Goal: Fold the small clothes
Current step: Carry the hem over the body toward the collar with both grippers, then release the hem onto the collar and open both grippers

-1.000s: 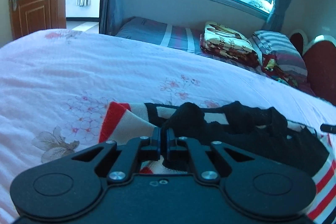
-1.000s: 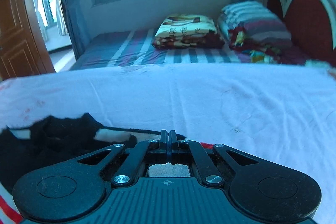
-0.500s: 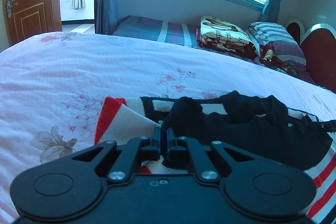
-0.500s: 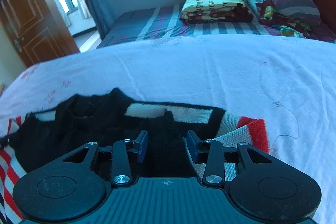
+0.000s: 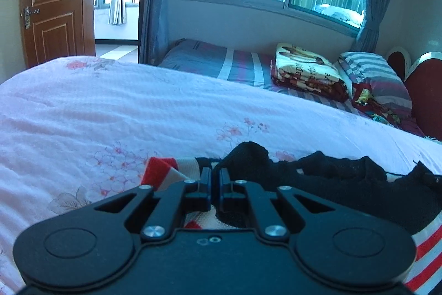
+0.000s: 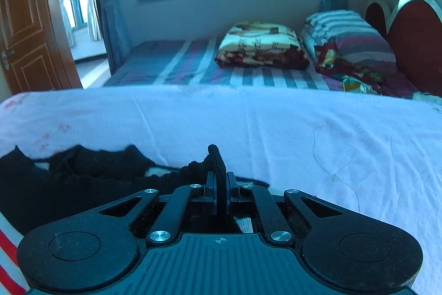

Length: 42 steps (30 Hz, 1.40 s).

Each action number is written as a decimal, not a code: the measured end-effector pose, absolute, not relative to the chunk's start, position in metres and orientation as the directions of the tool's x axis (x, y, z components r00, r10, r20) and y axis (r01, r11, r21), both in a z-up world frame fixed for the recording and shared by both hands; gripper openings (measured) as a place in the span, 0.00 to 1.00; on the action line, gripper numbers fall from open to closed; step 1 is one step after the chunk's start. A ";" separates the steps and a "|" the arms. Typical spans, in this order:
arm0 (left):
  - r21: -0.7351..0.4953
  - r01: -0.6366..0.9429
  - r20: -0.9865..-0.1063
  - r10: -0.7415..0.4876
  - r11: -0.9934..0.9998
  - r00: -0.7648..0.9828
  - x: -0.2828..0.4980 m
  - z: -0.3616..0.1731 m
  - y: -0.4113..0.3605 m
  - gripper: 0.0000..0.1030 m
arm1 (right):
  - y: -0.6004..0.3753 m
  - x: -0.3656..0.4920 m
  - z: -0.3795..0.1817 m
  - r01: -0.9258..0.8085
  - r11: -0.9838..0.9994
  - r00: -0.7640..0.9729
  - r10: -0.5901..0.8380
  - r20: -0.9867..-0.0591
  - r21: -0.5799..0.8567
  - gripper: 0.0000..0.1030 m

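Left wrist view — knitted garment [image 5: 345, 184], black with red and white stripes, lying on the flowered bed cover [image 5: 110, 112]. Left hand-held gripper [image 5: 215, 179] closed on a black fold near its striped edge.

Right wrist view — same garment [image 6: 83, 179]; right hand-held gripper [image 6: 219, 184] clamped on a raised black edge. Likely light, soft and limp, prone to sag — best held at edges or corners, both ends together.
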<state>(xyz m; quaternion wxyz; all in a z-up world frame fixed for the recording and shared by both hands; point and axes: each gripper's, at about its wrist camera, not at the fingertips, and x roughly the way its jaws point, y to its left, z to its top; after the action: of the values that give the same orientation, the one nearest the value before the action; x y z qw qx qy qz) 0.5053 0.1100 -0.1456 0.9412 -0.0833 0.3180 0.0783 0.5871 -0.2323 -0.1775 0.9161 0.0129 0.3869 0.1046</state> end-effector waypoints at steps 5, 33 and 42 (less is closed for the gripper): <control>-0.019 -0.151 -0.652 0.102 0.988 0.751 0.501 -0.157 0.102 0.07 | -0.232 0.584 -0.181 -0.206 0.976 0.659 0.192 -0.727 0.072 0.05; -0.063 0.010 -0.705 -0.052 0.998 0.707 0.454 -0.158 0.044 0.56 | -0.186 0.492 -0.176 -0.232 0.971 0.679 0.202 -0.706 0.055 0.47; -0.051 -0.023 -0.709 -0.020 0.998 0.705 0.434 -0.153 0.062 0.56 | -0.226 0.469 -0.169 -0.117 0.993 0.694 0.106 -0.713 0.034 0.47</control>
<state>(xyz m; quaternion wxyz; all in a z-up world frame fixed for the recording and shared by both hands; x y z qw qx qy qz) 0.4341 0.0623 -0.1531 0.9228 -0.0279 0.3844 0.0009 0.4694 -0.2259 -0.1694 0.9202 -0.0071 0.3867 0.0603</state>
